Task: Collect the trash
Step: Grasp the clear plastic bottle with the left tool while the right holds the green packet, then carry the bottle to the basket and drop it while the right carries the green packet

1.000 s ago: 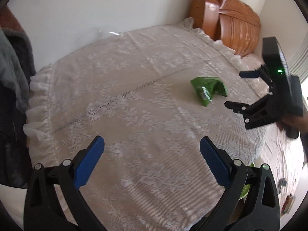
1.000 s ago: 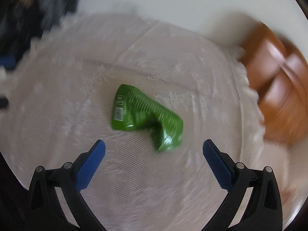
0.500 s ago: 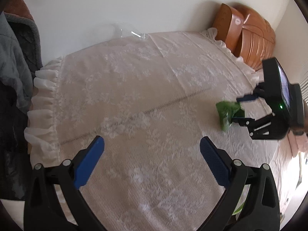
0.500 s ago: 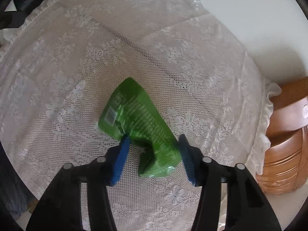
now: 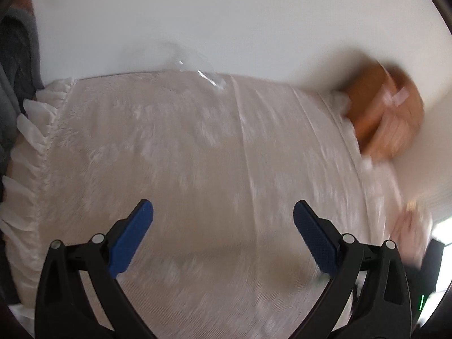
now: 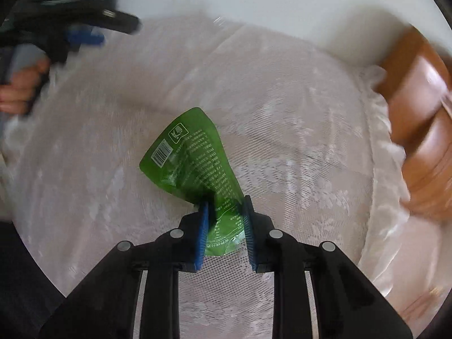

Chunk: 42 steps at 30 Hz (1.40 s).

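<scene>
Since half a second ago the right gripper [image 6: 225, 220] has been closing its blue pads from loosely flanking the crumpled green plastic snack wrapper [image 6: 192, 161] to pinching its near end, and the left gripper has been swinging away towards the far edge of the round table under the white lace cloth [image 5: 197, 152]. At the left, the left gripper [image 5: 223, 226] is hanging wide open, gripping nothing. Beyond it a crumpled piece of clear plastic film [image 5: 197, 67] is lying at the cloth's far edge, untouched. To the right, the wrapper is fanning out past the right gripper's pads over the middle of the cloth. Judging by this, one piece is in hand but not yet binned, and the film is probably next
</scene>
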Each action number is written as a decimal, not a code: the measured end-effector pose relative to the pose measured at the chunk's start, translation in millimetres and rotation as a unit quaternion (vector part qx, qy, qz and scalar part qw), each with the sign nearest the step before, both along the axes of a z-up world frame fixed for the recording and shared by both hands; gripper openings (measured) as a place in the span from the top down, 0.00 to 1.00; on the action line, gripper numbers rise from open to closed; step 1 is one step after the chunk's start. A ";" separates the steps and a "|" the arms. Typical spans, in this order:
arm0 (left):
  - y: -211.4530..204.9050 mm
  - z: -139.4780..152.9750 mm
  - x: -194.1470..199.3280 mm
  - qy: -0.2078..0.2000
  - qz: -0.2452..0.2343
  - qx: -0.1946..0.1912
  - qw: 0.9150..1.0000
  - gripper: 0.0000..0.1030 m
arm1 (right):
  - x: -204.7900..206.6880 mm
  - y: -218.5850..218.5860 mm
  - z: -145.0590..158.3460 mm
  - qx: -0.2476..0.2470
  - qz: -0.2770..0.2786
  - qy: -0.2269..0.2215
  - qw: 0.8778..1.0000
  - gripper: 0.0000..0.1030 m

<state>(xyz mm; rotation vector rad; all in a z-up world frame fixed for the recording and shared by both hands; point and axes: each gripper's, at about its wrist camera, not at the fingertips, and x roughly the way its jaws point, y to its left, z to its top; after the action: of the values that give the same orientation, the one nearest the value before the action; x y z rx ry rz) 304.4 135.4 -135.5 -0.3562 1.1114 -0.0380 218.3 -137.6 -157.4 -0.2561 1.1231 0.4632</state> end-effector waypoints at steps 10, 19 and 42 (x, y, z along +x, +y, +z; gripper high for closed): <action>7.0 -44.5 118.4 0.048 0.248 -0.008 0.968 0.08 | -25.3 -33.9 29.0 0.117 -0.139 -0.022 0.983 0.77; 10.9 -75.9 164.5 0.068 0.367 -0.021 0.928 0.08 | -32.2 -31.4 26.1 0.147 -0.171 0.001 0.974 0.77; -17.6 -27.4 146.8 0.005 0.208 0.103 0.973 0.37 | -60.4 -21.3 25.7 0.162 -0.190 -0.002 0.968 0.77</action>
<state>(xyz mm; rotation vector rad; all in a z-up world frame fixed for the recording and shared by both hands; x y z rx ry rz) 451.3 117.7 -162.9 -0.3959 1.0209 0.4470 157.9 -158.9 -131.8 0.2423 1.0434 0.2963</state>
